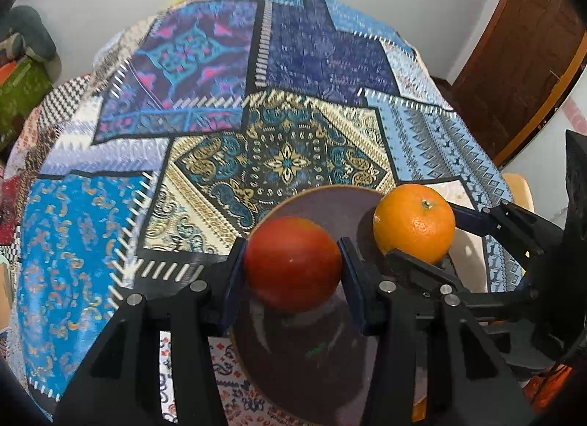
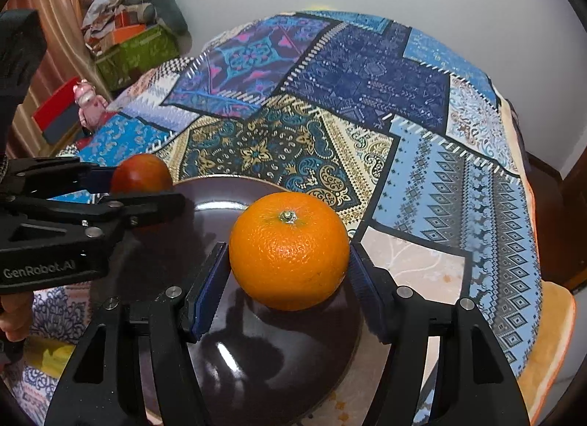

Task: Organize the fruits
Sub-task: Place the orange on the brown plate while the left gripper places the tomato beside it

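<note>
A dark brown plate [image 1: 315, 360] lies at the near edge of the patterned tablecloth; it also shows in the right wrist view [image 2: 205, 206]. My left gripper [image 1: 291, 272] is shut on a red apple [image 1: 291, 262], held just above the plate; the apple also shows in the right wrist view [image 2: 141, 173]. My right gripper [image 2: 288, 272] has its jaws on both sides of an orange [image 2: 290, 250] that sits on the plate's right part. The left pad touches the orange; a thin gap shows at the right pad. The orange also shows in the left wrist view [image 1: 414, 222].
A patchwork tablecloth [image 2: 330, 114] covers the round table. Boxes and cushions [image 2: 135, 44] are piled at the back left. A pink toy figure [image 2: 88, 103] stands at the left table edge. A wooden door [image 1: 513, 70] is at the right.
</note>
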Motion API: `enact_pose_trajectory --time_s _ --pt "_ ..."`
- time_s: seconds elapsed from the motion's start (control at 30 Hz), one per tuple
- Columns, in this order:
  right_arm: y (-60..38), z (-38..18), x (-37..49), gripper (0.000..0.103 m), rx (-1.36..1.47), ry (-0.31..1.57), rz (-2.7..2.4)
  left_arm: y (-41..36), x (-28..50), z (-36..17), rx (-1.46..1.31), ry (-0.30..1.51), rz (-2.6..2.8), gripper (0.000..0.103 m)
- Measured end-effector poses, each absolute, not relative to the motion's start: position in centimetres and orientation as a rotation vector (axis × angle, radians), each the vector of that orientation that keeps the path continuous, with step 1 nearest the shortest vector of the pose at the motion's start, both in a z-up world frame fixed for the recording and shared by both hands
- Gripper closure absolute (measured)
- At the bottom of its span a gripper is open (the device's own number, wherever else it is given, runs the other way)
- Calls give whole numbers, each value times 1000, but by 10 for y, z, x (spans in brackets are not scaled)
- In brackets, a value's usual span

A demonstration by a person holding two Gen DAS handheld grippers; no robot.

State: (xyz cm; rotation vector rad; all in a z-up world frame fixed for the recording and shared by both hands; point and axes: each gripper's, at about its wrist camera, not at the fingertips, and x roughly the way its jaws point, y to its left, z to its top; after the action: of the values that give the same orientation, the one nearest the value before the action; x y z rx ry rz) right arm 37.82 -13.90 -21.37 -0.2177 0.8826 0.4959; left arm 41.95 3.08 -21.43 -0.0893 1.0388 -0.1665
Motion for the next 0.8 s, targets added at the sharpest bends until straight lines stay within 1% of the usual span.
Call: enact_pose_trajectory --time_s 0.37,0.47,0.5,0.53,0.6,0.7,0.8 --pt "-132 -225 384 41 -240 944 514 17 427 -228 -31 1102 -172 55" --pt "-132 -227 384 39 -243 952 515 16 425 -227 -21 1085 -166 53" --pt "-132 -227 384 39 -242 952 514 16 423 -224 -13 1071 -163 49" --pt "-133 -225 383 39 -241 943 510 15 421 -222 -9 1051 -167 42" --pt "-134 -222 381 37 -248 924 503 14 417 -216 6 1015 -159 35" --pt "-138 -213 376 36 -250 902 504 15 409 -206 11 991 -156 34" --pt "-140 -202 367 33 -253 872 497 18 398 -194 7 967 -156 34"
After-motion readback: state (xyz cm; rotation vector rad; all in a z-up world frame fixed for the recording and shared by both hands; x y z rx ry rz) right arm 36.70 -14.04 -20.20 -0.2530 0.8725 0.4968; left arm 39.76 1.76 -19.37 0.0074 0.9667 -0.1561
